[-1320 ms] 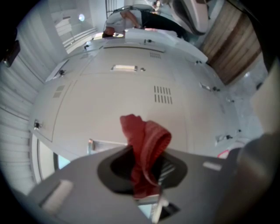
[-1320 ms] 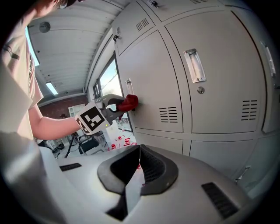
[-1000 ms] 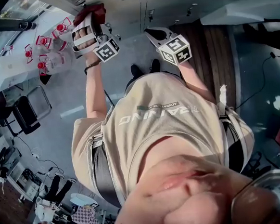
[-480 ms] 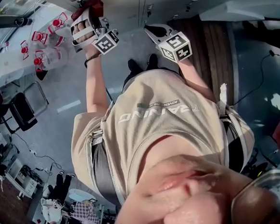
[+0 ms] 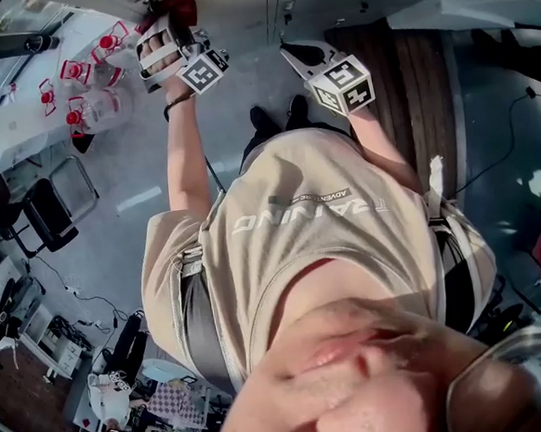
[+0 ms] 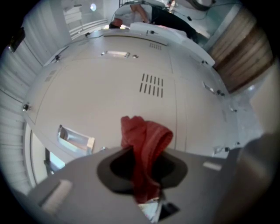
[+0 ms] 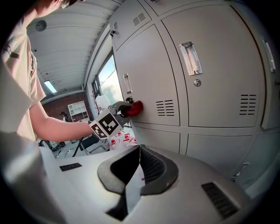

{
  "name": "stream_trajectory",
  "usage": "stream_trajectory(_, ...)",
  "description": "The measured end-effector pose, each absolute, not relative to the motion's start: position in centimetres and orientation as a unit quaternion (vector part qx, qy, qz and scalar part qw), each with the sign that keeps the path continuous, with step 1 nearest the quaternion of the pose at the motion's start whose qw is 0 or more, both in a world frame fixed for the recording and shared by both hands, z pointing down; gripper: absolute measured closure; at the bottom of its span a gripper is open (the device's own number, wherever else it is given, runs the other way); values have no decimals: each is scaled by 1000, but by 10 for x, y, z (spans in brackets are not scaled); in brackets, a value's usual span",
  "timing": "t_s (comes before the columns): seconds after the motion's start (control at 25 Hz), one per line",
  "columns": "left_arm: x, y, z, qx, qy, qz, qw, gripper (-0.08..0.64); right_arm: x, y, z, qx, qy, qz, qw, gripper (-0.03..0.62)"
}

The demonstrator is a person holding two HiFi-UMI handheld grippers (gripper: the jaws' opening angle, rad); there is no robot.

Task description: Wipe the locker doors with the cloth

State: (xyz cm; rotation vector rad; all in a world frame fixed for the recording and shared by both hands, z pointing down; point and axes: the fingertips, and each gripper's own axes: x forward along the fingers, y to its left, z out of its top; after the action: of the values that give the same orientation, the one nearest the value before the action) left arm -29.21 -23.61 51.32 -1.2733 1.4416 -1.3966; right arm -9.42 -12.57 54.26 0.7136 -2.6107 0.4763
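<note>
Red crumpled cloth [image 6: 146, 153] sits clamped between the jaws of the left hand-held gripper [image 6: 142, 168], its folded end sticking out past the jaw tips toward a pale grey metal locker door [image 6: 109, 87]. Left gripper view: the door fills the frame, with a block of louvre vent slots [image 6: 151, 84] above the cloth and a recessed metal handle [image 6: 75, 138] to the left of it. Right gripper view: the cloth [image 7: 134, 107] lies against the door face [image 7: 153, 65], just left of the vent slots [image 7: 165, 107] and below that door's vertical handle [image 7: 127, 83]; whether it presses firmly cannot be told. The left hand-held gripper [image 7: 120, 109] is held out on a bare forearm. The right hand-held gripper [image 7: 140, 168] has its jaws clenched together with nothing between them, and is held apart from the lockers. Head view: both grippers are raised in front of the person, left [image 5: 173, 22] at the lockers with the cloth [image 5: 177, 5], right [image 5: 293, 56] lower and to the side.
</note>
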Motion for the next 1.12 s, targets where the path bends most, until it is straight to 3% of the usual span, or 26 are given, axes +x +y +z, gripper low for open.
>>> stream_trajectory(0.8, -290, -230, 614, -566, 491, -587, 306, 477, -105, -115, 543, 250, -932, 166, 203, 577)
stream_trajectory(1.0, -288, -214, 639, -596, 478, -592, 255, 479, -105, -113, 542, 251, -932, 163, 204, 577)
stream_trajectory(1.12, -284, -201, 642, -631, 509, -554, 188, 479, -106, -112, 539, 251, -933, 161, 201, 577)
